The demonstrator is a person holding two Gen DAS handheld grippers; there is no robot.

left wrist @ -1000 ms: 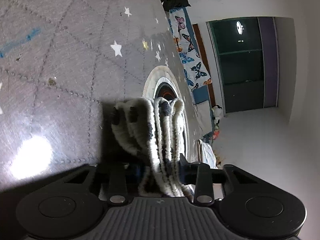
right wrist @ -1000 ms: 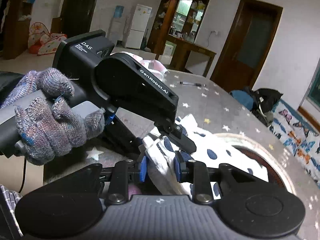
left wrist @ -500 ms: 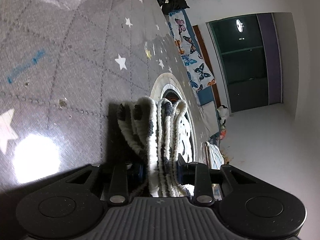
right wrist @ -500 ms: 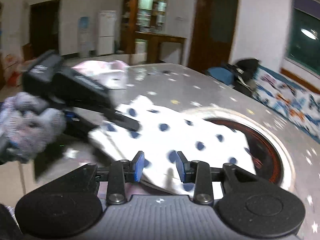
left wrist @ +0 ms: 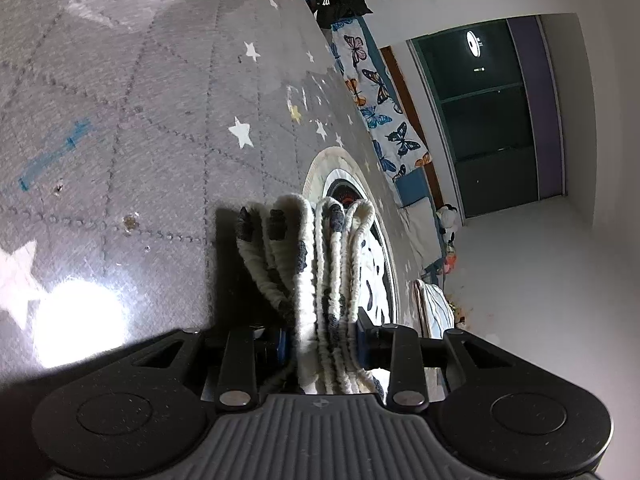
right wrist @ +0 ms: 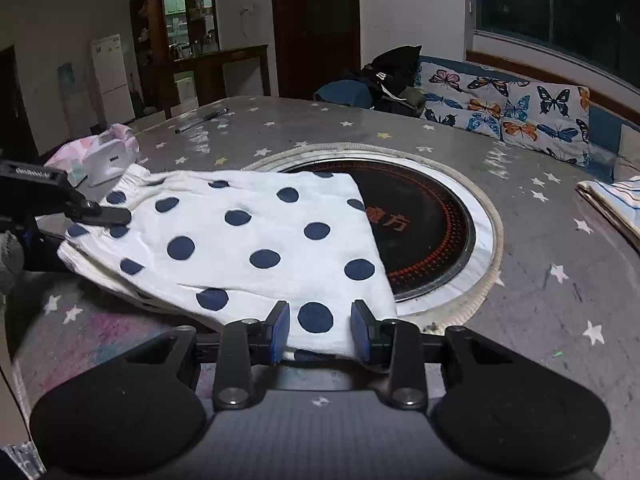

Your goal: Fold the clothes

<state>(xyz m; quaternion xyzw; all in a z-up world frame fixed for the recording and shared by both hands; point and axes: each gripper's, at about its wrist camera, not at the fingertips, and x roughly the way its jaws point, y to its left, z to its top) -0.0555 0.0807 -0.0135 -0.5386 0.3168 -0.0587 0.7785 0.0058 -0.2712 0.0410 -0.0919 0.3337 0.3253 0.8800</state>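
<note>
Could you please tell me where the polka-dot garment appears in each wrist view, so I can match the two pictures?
Left wrist view: the polka-dot garment is at bottom centre, bunched in folds between the left gripper jaws.
Right wrist view: it lies spread across centre-left, its near edge at the right gripper.
Shared landmark: the round cooktop set in the table, partly covered by the garment.

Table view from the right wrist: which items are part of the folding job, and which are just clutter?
In the job:
- polka-dot garment
- left claw, gripping its gathered end
- right claw, at its near edge

Lying about:
- pen
- pink pouch
- striped cloth
- round hotplate
- dark bag
</note>
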